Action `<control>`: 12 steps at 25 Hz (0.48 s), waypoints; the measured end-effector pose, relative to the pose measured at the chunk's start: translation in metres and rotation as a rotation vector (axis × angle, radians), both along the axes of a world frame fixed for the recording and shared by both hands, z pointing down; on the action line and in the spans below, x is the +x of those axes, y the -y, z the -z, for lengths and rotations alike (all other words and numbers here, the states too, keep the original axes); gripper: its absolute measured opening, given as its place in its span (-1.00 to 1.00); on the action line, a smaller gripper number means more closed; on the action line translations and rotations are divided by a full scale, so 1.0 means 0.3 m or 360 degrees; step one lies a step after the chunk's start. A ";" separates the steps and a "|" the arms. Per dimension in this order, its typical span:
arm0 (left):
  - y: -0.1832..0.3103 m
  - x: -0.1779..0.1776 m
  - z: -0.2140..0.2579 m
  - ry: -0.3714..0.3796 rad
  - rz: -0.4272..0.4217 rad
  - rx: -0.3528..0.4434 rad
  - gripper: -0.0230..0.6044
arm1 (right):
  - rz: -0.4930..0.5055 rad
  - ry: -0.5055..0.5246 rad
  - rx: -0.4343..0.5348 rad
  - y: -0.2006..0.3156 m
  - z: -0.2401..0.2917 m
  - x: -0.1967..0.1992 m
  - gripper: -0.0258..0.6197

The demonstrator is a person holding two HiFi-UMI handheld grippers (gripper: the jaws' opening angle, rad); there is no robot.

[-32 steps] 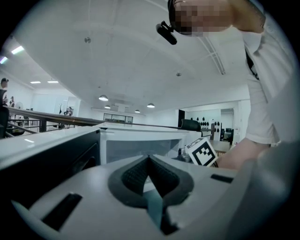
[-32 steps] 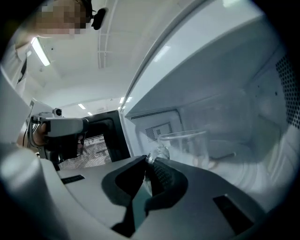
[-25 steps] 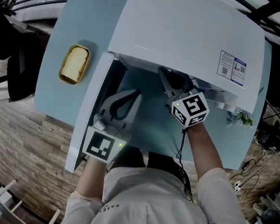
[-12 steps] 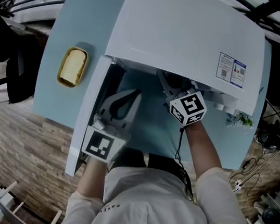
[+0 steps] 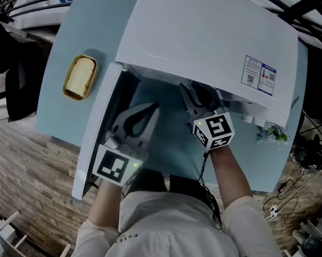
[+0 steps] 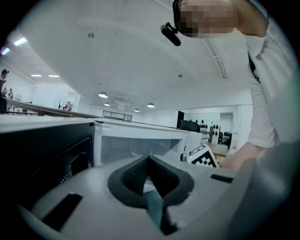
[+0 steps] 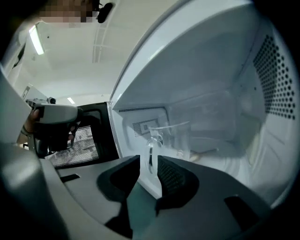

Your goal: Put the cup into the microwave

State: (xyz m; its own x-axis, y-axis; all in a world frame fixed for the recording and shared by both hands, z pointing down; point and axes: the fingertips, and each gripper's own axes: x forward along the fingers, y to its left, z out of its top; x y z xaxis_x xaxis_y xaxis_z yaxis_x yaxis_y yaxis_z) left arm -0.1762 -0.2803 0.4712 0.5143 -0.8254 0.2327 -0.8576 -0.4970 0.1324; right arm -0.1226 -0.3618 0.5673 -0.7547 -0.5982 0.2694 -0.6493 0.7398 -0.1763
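Though unseen overhead, cup [image 7: 182, 138] handle inside right tool [image 7: 150, 165], jaws apart.

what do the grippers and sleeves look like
The left gripper and right gripper have light grey bodies, dark ribbed pads. Each bears a white cube with black square markers. A thin dark cable runs from the right one. The sleeves are white.

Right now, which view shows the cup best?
Right gripper view: the clear cup is inside the microwave, handle between the right gripper's parted jaws. Left gripper view catches only its faint rim; head view hides it under the microwave's top.
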 end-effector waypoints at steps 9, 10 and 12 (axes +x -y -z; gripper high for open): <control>-0.026 0.039 0.097 -0.0005 -0.0056 0.0081 -0.92 | -0.0062 0.0019 0.0012 -0.116 0.117 0.085 -0.59; -0.031 0.045 0.110 0.0005 -0.0067 0.0096 -0.92 | -0.0060 0.0027 0.0019 -0.131 0.142 0.090 -0.59; -0.046 0.056 0.138 0.0016 -0.0081 0.0117 -0.92 | -0.0055 0.0047 0.0041 -0.167 0.198 0.099 -0.61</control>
